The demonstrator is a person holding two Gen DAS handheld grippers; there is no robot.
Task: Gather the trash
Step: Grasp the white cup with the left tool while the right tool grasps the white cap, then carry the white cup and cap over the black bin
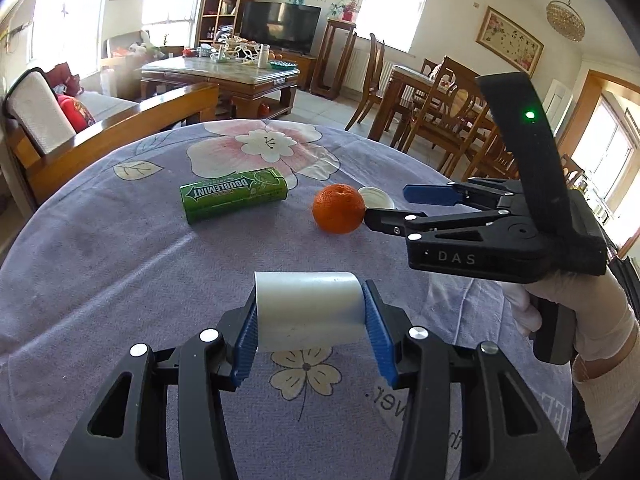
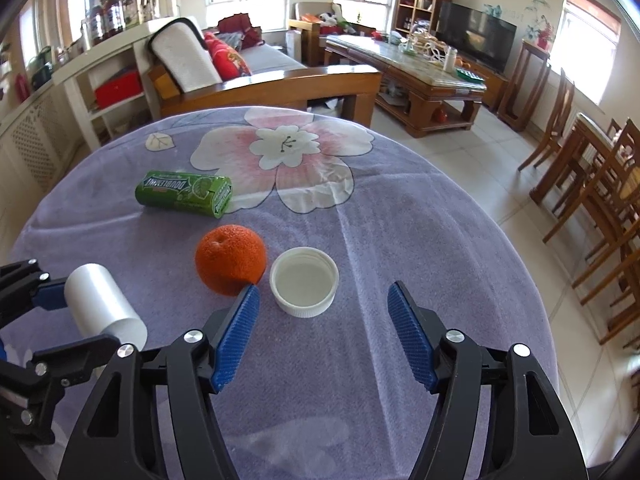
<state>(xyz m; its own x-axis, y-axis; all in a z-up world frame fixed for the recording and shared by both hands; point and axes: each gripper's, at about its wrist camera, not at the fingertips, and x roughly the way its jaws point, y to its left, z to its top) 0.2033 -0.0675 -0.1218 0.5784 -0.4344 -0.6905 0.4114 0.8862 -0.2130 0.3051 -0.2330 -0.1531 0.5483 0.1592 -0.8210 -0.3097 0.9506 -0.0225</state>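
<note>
My left gripper (image 1: 310, 312) is shut on a white cylinder (image 1: 310, 312), a small lidless bottle held sideways above the purple flowered tablecloth (image 1: 120, 260); it also shows in the right wrist view (image 2: 102, 306). My right gripper (image 2: 323, 308) is open and empty, just short of a white bottle cap (image 2: 304, 280) that lies open side up. An orange (image 2: 231, 259) sits touching the cap's left side, by my left fingertip. A green Doublemint gum box (image 2: 184, 192) lies farther back. The right gripper also shows in the left wrist view (image 1: 386, 204), beside the orange (image 1: 338, 208).
The round table's edge (image 2: 500, 216) drops to a tiled floor on the right. A wooden sofa (image 2: 260, 80) stands behind the table, wooden dining chairs (image 2: 592, 184) to the right, a coffee table (image 2: 420, 68) farther back.
</note>
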